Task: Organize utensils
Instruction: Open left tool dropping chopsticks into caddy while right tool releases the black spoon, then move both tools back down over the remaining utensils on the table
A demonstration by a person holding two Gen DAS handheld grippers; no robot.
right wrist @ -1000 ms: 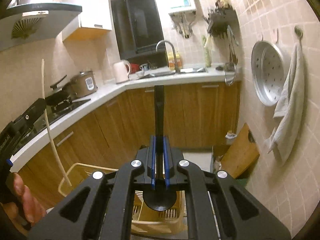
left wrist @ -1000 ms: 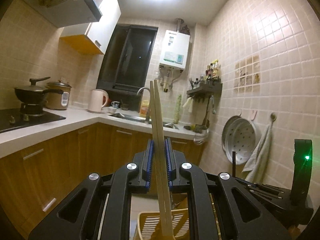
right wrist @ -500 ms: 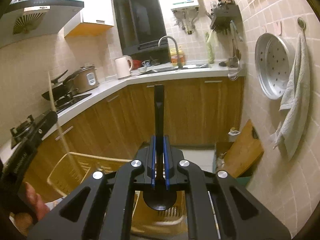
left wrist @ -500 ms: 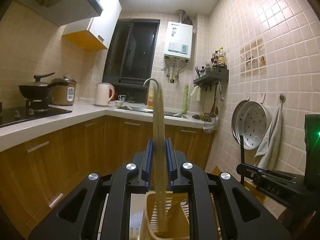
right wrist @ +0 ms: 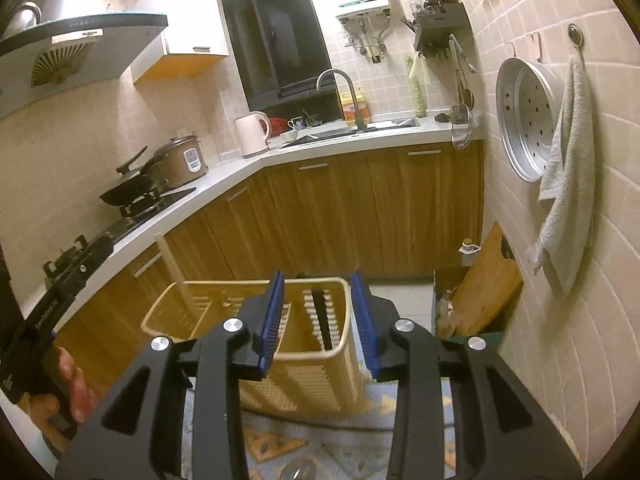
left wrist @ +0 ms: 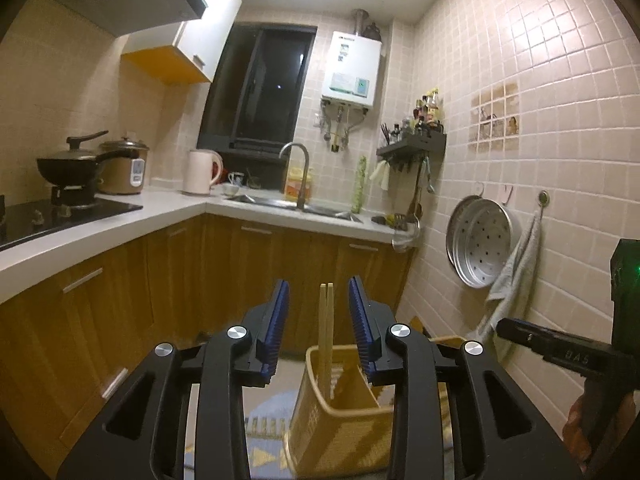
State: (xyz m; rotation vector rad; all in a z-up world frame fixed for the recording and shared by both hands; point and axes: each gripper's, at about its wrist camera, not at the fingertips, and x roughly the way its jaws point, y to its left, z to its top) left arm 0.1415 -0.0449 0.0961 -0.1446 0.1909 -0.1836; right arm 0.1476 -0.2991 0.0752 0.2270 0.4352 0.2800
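Could tip the light yellow utensil caddy [left wrist: 336,408] by snagging its rim or the upright chopsticks [left wrist: 326,332] if the left gripper [left wrist: 319,332] pulls away crooked, both grippers' jaws gaping empty, chopsticks standing untouched between the left jaws, black-handled utensil [right wrist: 323,320] in the caddy's right compartment between the right gripper [right wrist: 318,320] jaws.

embossed "UAS" on right gripper [left wrist: 576,358] body, other labels too blurred

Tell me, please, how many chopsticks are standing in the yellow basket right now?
2: the chopsticks stand side by side, upright, in the yellow basket, between the open left gripper fingers. Others lower inside may be hidden.
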